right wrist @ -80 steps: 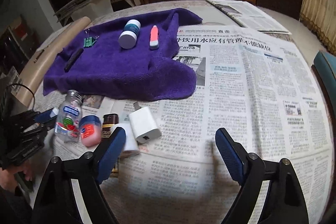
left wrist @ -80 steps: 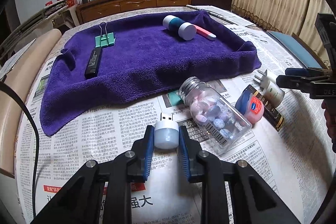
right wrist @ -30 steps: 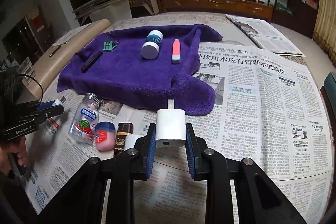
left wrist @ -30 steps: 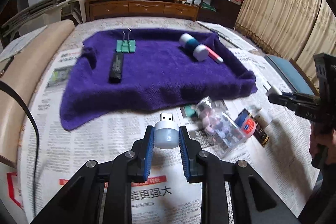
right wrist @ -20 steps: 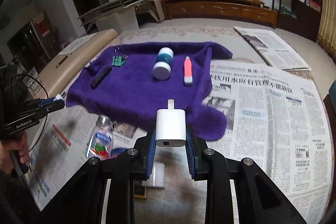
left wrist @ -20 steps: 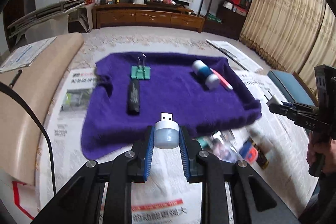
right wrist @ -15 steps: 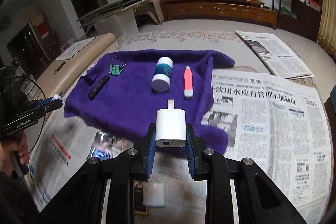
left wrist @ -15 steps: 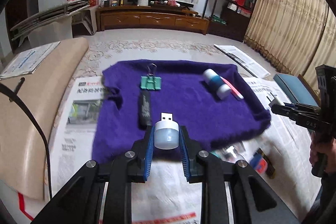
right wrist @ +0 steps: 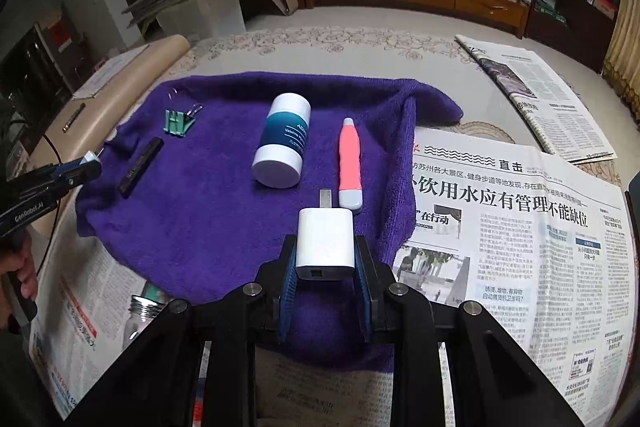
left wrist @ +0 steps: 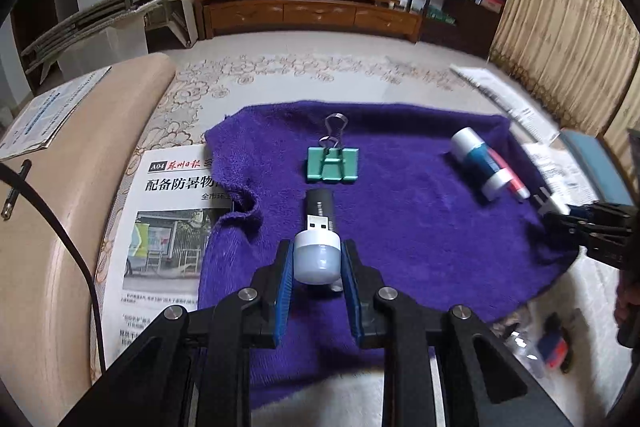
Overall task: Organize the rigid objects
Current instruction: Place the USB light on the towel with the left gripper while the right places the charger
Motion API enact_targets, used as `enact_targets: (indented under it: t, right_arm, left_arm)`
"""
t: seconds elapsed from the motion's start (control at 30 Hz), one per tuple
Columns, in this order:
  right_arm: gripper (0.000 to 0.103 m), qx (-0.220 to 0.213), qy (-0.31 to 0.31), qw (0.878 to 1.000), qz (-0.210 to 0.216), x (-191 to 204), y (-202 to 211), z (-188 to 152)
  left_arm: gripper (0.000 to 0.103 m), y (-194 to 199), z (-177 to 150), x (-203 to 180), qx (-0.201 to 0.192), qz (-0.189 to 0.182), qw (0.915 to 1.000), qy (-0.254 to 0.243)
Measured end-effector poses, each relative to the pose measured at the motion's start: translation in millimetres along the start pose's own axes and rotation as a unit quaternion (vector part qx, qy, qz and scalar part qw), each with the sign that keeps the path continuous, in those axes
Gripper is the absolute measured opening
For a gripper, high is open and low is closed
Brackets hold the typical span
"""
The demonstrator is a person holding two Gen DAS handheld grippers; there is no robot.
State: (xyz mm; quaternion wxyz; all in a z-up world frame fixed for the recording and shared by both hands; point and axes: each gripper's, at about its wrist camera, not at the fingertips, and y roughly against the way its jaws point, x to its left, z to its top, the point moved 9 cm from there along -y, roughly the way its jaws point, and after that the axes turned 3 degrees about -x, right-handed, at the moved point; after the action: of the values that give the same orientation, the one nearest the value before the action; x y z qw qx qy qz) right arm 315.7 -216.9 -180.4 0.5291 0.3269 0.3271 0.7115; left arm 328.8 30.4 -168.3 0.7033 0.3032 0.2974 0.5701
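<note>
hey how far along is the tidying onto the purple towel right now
Done: binder clip, black stick, blue-white bottle and pink tube lie on the purple towel. In hand: left gripper holds a USB light, right gripper a white charger. Left: the glass jar, partly in view on the newspaper.

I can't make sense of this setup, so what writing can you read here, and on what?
"GenRobot.AI": side of the left gripper.
"A04 苏州日报", "配备防暑物": newspaper left of the purple towel.
"直击", "饮用水应有管理不能缺位": newspaper right of the towel.
White-capped blue bottle: label too blurred.
Black stick: print too small.
</note>
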Motion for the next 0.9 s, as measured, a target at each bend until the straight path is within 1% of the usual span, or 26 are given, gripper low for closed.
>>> enact_targets:
  t: [0.17, 0.33, 0.4, 0.53, 0.67, 0.83, 0.9]
  right_arm:
    - [0.026, 0.015, 0.02, 1.0, -0.011, 1, -11, -1]
    - [0.026, 0.023, 0.041, 0.999, -0.016, 7, -16, -1]
    - [0.026, 0.028, 0.05, 0.998, -0.02, 8, -20, -2]
    - [0.026, 0.032, 0.061, 0.997, -0.023, 10, -24, -6]
    - [0.026, 0.032, 0.09, 0.995, -0.037, 13, -25, -8]
    - [0.03, 0.038, 0.137, 0.989, -0.047, 20, -27, -12]
    - [0.032, 0.04, 0.139, 0.989, -0.042, 19, -26, -12]
  left_arm:
    - [0.022, -22, -1, 6, 0.025, 0.027, 0.9993, -0.002]
    - [0.022, -29, 2, 15, 0.03, 0.051, 0.9983, -0.003]
    - [0.022, -31, 3, 16, 0.03, 0.049, 0.9983, -0.005]
    - [0.023, -33, 4, 15, 0.038, 0.059, 0.9973, -0.022]
    - [0.023, -33, 5, 14, 0.049, 0.058, 0.9967, -0.029]
    - [0.023, -32, 4, 12, 0.057, 0.062, 0.9957, -0.039]
    - [0.026, -32, 2, 10, 0.062, 0.064, 0.9948, -0.049]
